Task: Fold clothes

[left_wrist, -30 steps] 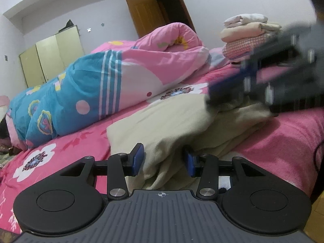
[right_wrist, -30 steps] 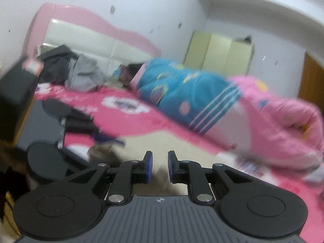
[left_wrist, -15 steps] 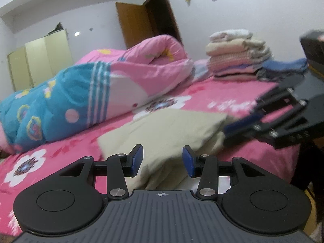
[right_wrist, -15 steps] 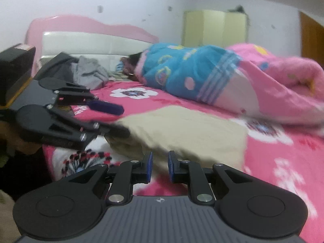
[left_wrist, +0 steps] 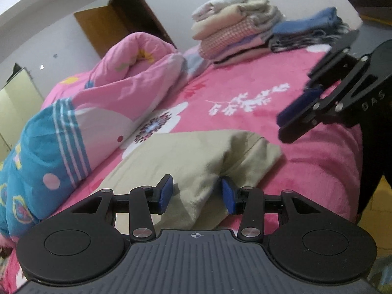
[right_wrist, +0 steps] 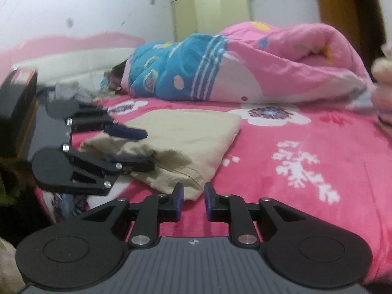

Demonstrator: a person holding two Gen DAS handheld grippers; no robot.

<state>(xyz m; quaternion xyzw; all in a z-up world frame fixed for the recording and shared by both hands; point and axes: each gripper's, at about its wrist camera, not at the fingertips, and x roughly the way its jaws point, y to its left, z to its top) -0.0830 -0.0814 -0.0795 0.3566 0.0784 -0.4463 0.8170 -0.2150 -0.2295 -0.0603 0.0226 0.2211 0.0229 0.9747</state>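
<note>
Both grippers withdrew, apparently empty, gaping; only left view shows folded stack (left_wrist: 235,27).

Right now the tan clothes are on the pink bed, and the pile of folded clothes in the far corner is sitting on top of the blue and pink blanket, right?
Not quite. The pile of folded clothes sits straight on the pink bed, beside the blue and pink blanket, not on it. The left wrist view shows this. The tan clothes do lie on the bed.

A pink bed (left_wrist: 306,152) with white flower prints carries a rolled pink-and-blue quilt (left_wrist: 103,103) at nine o'clock. At one o'clock, a brown door (left_wrist: 117,17) stands open beyond it, and a pale yellow-green wardrobe (right_wrist: 210,12) stands at twelve o'clock against the far wall.
</note>
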